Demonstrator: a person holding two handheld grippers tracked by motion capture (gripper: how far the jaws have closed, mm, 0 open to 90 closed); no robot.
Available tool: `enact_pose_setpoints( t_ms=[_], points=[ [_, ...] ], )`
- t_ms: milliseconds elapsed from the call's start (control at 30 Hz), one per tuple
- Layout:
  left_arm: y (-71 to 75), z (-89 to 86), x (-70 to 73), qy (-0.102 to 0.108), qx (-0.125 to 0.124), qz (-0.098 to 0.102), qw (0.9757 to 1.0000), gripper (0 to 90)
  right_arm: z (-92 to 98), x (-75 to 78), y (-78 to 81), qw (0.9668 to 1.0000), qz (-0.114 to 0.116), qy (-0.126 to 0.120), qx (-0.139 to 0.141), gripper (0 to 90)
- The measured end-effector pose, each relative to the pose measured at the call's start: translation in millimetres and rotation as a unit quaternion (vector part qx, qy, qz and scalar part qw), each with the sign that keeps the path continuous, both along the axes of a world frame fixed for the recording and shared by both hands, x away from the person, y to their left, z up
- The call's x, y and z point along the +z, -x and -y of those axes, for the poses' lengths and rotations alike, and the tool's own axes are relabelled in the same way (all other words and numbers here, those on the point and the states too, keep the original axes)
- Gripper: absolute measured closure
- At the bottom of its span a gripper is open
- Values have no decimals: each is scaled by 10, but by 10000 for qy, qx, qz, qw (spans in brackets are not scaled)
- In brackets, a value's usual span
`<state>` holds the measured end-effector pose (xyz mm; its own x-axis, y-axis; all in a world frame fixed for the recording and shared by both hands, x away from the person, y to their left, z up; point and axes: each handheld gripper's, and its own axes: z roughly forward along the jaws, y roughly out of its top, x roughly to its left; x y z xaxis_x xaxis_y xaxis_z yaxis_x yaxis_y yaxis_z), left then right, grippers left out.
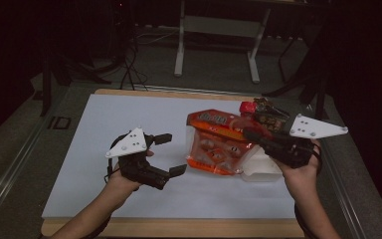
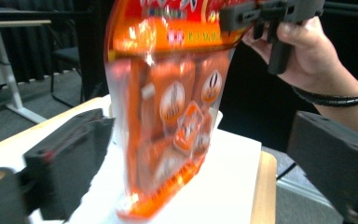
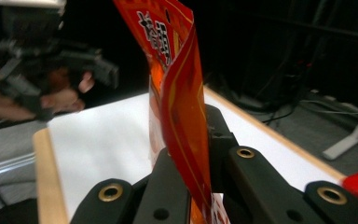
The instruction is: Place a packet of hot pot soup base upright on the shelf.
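Above the white tabletop (image 1: 129, 189), the right gripper (image 1: 252, 134) has its jaws clamped on the top edge of an orange snack bag (image 1: 218, 144), which hangs near the mat's right half. Just left of it, the left gripper (image 1: 171, 154) has its jaws spread wide, holding nothing, well clear of the bag.

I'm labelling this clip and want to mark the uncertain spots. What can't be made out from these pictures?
- Print on the orange snack bag: blurred in the left gripper view; too small in the high view.
- Bag's bottom edge: cut off by the frame in the right gripper view, behind the right gripper, shut on it.
- Dark packet and red item behind the bag: too dim and small in the high view to identify.
- Left gripper, open: blurred in its own view.
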<state>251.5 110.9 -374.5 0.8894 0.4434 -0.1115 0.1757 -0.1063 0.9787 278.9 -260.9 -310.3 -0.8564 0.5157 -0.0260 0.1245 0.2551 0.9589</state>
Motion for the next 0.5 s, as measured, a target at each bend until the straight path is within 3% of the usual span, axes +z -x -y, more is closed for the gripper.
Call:
enact_pose_setpoints(
  t_ms=[333, 500],
  points=[
    [6, -159, -214, -85, 208, -122, 9997, 24, 233, 217, -106, 9984, 264, -95, -485, 900],
    [24, -305, -406, -205, 375, -190, 9989, 25, 450, 304, -155, 9956, 372, -181, -838, 900]
  ],
)
